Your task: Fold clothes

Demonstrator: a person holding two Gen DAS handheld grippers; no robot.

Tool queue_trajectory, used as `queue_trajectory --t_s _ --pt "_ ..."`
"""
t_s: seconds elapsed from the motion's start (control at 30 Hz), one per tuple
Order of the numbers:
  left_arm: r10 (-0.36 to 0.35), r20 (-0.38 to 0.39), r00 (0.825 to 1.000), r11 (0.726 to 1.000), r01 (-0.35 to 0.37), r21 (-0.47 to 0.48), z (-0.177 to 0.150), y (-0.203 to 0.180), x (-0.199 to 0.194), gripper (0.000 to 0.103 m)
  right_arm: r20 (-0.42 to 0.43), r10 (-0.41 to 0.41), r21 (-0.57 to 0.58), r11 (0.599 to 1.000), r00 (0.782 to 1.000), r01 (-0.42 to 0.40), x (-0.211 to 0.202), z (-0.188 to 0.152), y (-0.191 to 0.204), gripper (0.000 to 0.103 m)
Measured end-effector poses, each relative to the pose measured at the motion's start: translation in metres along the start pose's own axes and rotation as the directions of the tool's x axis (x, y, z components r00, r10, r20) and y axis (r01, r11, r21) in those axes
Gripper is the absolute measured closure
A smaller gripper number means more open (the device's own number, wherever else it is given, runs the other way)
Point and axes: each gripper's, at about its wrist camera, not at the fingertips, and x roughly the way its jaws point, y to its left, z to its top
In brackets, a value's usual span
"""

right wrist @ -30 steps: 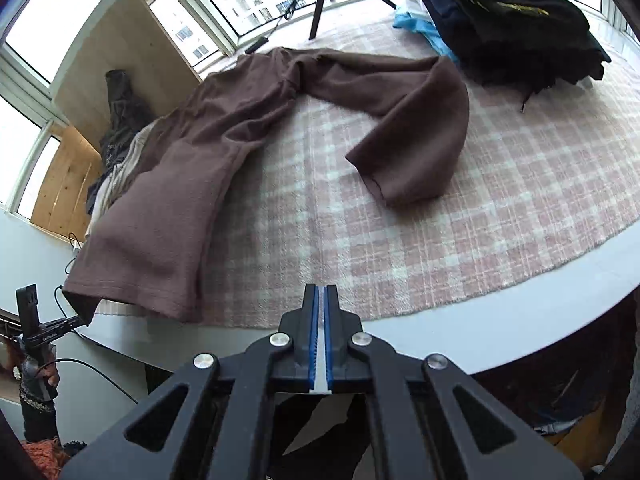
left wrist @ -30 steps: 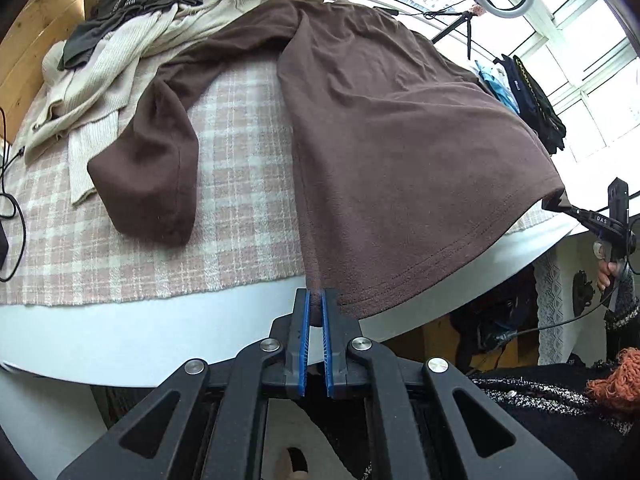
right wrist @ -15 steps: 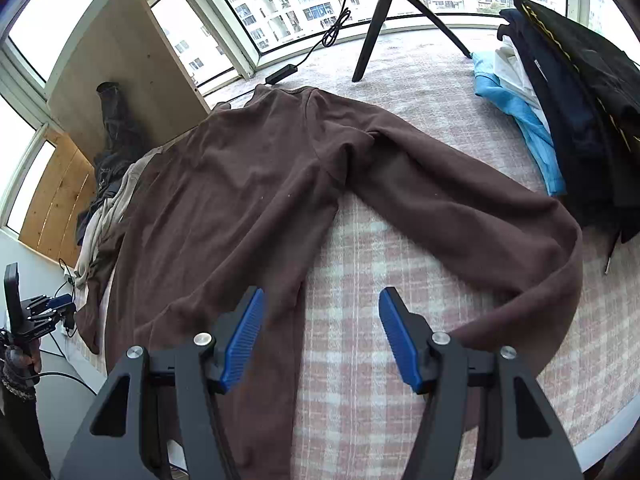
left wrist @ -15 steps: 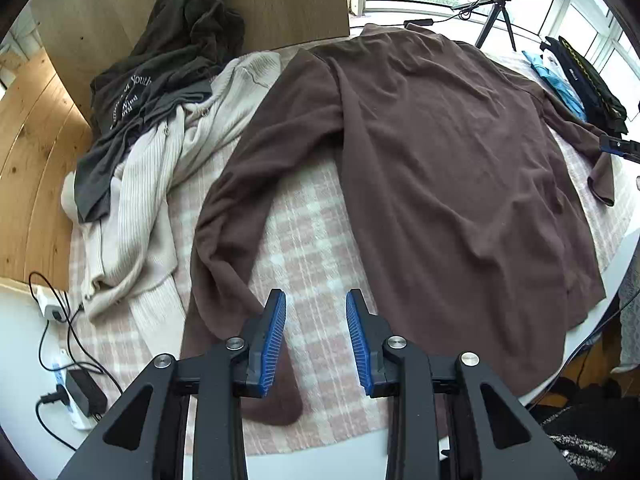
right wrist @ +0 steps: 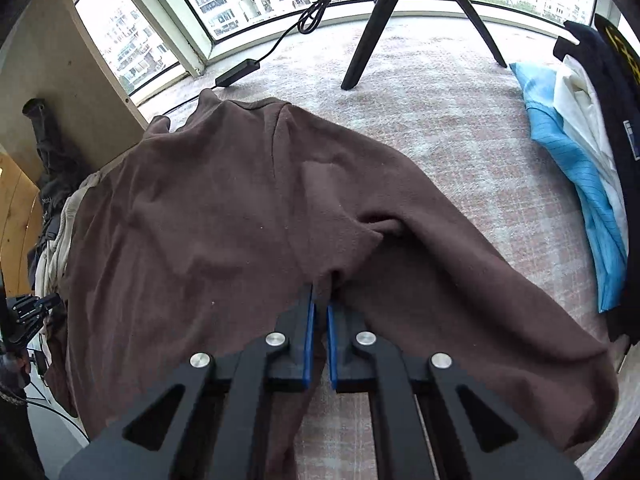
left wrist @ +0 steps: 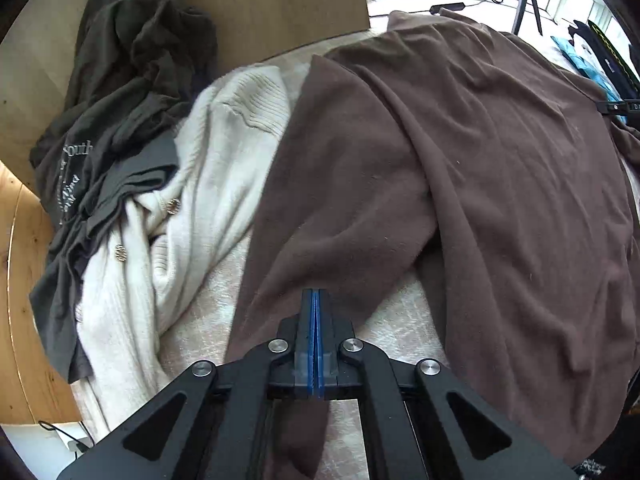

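A brown long-sleeved top [left wrist: 500, 200] lies spread over the pink checked cloth [right wrist: 460, 112]. In the right wrist view the brown top [right wrist: 200, 240] fills the middle, its sleeve running off to the lower right. My right gripper [right wrist: 320, 300] is shut on a pucker of brown fabric at the armpit, and cloth shows between its blue pads. My left gripper [left wrist: 316, 294] is shut, its pads pressed together with their tips against the other sleeve near its armpit. I cannot tell whether any cloth is pinched there.
A cream cardigan [left wrist: 224, 184] and a dark grey T-shirt [left wrist: 120, 120] are heaped left of the top, against a wooden board [left wrist: 280, 8]. A tripod [right wrist: 376, 20] and a cable with an adapter [right wrist: 238, 72] stand by the window. Folded blue, white and black clothes [right wrist: 580, 184] are stacked at the right.
Both grippers left the table's near edge and moved up over the top. The left one let go of the hem. Both opened half a second ago and have closed again at the armpits.
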Motion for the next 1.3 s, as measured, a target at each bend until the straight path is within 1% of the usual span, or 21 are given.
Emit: queue_trajectory --t_s 0.03,0.07,0.1,0.13,0.2,0.27,0.33,0.4,0.43,0.5,0.57,0.63,0.7,0.73,0.8,0.83,0.9,1.03,1.1,1.23,1.3 --pt "0.015 0.010 1.000 0.998 -0.014 -0.055 0.001 0.019 -0.002 0.103 0.007 -0.016 0.013 1.000 1.000 0.016 -0.004 0.002 -0.006 0.098" --pt "-0.001 0.009 1.000 0.996 0.001 -0.087 0.002 0.033 -0.002 0.103 0.013 -0.032 0.026 0.999 0.999 0.031 -0.009 0.004 -0.013 0.097" --pt "-0.028 0.013 1.000 0.995 0.030 -0.097 0.002 0.042 -0.003 0.103 0.000 -0.042 0.037 0.998 0.999 0.042 -0.009 0.006 -0.018 0.096" --pt "-0.056 0.021 0.998 0.995 0.058 -0.087 0.001 0.044 -0.005 0.103 -0.043 -0.046 0.040 0.998 0.998 0.048 -0.002 0.006 -0.017 0.095" --pt "-0.129 0.026 0.991 0.992 0.130 -0.007 -0.001 0.026 -0.012 0.103 -0.095 -0.076 0.024 0.997 0.993 0.079 0.007 0.002 -0.011 0.092" --pt "-0.163 0.026 0.986 0.981 0.160 0.107 -0.004 -0.004 -0.015 0.083 -0.076 -0.076 0.003 0.997 0.994 0.077 0.001 -0.004 -0.002 0.090" --pt "-0.152 0.018 0.988 0.965 0.145 0.218 -0.002 -0.037 -0.012 0.074 -0.062 -0.044 0.008 0.999 0.997 0.045 -0.011 -0.013 0.005 0.084" --pt "-0.140 0.001 0.990 0.957 0.135 0.257 0.004 -0.057 0.001 0.077 -0.051 -0.022 -0.001 1.000 0.998 0.022 -0.025 -0.028 0.012 0.080" --pt "-0.134 -0.014 0.991 0.961 0.134 0.240 0.009 -0.058 0.008 0.098 -0.051 -0.023 -0.018 1.000 0.998 0.022 -0.033 -0.038 0.015 0.080" --pt "-0.113 -0.028 0.993 0.979 0.116 0.166 0.017 -0.047 0.016 0.101 -0.052 -0.031 -0.054 0.998 0.998 0.028 -0.047 -0.060 0.023 0.080" --pt "-0.071 0.011 0.997 0.996 0.070 0.052 0.021 -0.018 0.008 0.101 -0.061 -0.048 -0.096 0.994 0.997 0.042 -0.062 -0.092 0.031 0.080" --pt "-0.080 0.021 0.997 0.997 0.080 -0.011 0.014 0.006 -0.006 0.100 -0.080 -0.041 -0.142 0.989 0.996 0.029 -0.073 -0.130 0.039 0.080" --pt "-0.070 0.031 0.997 0.997 0.071 -0.028 -0.003 0.014 -0.029 0.100 -0.120 -0.027 -0.188 0.982 0.992 0.004 -0.078 -0.175 0.048 0.079" --pt "-0.091 0.035 0.995 0.995 0.092 -0.036 -0.016 0.015 -0.042 0.099 -0.140 -0.020 -0.210 0.978 0.990 -0.010 -0.081 -0.197 0.053 0.077" --pt "-0.175 0.040 0.984 0.983 0.177 -0.052 -0.048 0.011 -0.067 0.091 -0.192 -0.008 -0.233 0.972 0.981 -0.037 -0.080 -0.238 0.062 0.074" --pt "-0.210 0.038 0.977 0.976 0.212 -0.058 -0.066 0.005 -0.077 0.084 -0.212 -0.007 -0.238 0.970 0.977 -0.044 -0.078 -0.255 0.065 0.074" --pt "-0.265 0.026 0.964 0.961 0.267 -0.071 -0.102 -0.013 -0.092 0.078 -0.219 -0.023 -0.237 0.971 0.976 -0.030 -0.073 -0.277 0.066 0.073" --pt "-0.359 -0.043 0.932 0.925 0.349 -0.152 -0.161 -0.059 -0.089 0.077 -0.231 -0.016 -0.191 0.981 0.973 -0.029 -0.063 -0.294 0.057 0.073" --pt "-0.389 -0.078 0.918 0.913 0.372 -0.167 -0.185 -0.084 -0.086 0.077 -0.234 -0.014 -0.202 0.979 0.972 -0.035 -0.061 -0.298 0.055 0.072" --pt "-0.412 -0.120 0.903 0.903 0.386 -0.191 -0.212 -0.120 -0.075 0.076 -0.248 0.002 -0.235 0.970 0.969 -0.062 -0.057 -0.304 0.055 0.073" --pt "-0.408 -0.130 0.904 0.904 0.379 -0.197 -0.219 -0.132 -0.069 0.076 -0.238 0.024 -0.237 0.968 0.971 -0.082 -0.058 -0.304 0.053 0.074"
